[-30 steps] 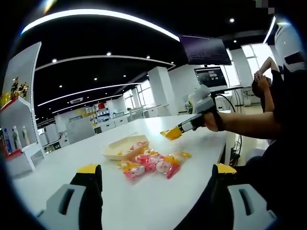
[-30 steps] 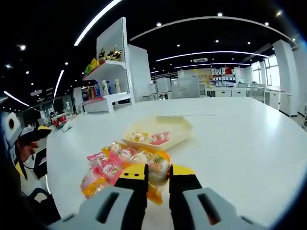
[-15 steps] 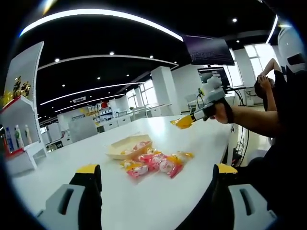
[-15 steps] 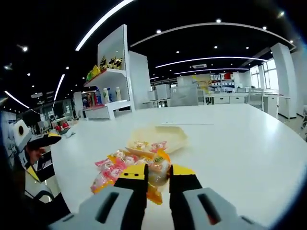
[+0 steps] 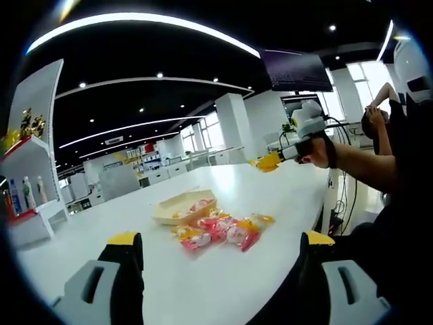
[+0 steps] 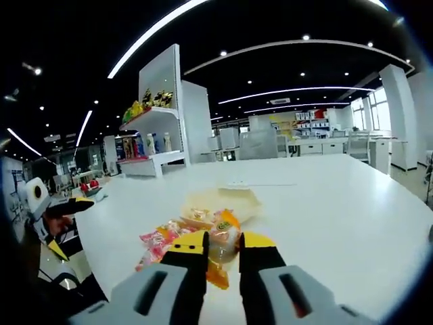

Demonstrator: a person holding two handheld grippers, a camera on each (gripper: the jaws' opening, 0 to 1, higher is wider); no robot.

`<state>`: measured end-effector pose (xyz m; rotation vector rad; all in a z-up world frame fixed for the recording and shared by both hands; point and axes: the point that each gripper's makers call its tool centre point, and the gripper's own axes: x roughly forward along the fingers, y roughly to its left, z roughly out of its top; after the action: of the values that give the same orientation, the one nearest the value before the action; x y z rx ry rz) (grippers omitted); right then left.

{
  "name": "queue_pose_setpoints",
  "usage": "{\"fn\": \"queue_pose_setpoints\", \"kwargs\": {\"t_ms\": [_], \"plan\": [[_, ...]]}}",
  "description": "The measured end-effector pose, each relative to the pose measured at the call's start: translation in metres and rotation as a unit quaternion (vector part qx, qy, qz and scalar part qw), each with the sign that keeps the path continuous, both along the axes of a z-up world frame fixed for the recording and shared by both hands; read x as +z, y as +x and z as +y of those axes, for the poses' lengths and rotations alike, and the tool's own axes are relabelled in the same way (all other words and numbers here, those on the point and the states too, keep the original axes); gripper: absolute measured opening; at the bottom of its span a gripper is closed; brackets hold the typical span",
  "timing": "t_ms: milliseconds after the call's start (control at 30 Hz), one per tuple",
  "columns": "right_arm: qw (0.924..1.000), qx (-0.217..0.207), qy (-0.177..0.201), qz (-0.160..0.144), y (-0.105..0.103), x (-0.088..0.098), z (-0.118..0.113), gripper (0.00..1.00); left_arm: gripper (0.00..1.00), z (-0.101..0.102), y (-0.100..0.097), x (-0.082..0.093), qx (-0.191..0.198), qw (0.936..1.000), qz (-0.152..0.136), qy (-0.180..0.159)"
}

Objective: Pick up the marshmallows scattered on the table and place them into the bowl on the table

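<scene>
- Right hand-held gripper [image 6: 221, 245] clamped on a marshmallow [image 6: 220, 245], lower centre
- Left hand-held gripper [image 5: 220, 245] apart
- Bowl [image 5: 183, 208] on worktop [image 5: 203, 271], mid-frame, pile [image 5: 220, 230] beside it

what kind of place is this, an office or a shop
Probably an open-plan office or showroom: long ceiling light strips, a white display shelf holding bottles and packaged goods, a hanging monitor, and a big white table with desks beyond.
</scene>
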<state>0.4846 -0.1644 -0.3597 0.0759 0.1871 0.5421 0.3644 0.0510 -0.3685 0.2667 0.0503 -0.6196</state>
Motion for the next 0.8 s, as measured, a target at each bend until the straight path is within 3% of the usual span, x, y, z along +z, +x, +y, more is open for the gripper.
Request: {"fn": "queue_pose_setpoints", "kwargs": {"t_ms": [300,433,800], "plan": [[0.9999,0.010,0.008,0.004,-0.004,0.000,0.005,0.15,0.95,0.007,0.004,0.008,0.015,0.9996,-0.012,-0.019],[0.9999,0.011,-0.001,-0.001,-0.003,0.002,0.006,0.15,0.95,0.004,0.002,0.002,0.010,0.9999,-0.010,-0.002],[0.9998,0.011,-0.009,-0.012,0.000,0.009,0.009,0.16,0.95,0.003,0.001,0.002,0.007,0.9999,-0.009,0.002]]}}
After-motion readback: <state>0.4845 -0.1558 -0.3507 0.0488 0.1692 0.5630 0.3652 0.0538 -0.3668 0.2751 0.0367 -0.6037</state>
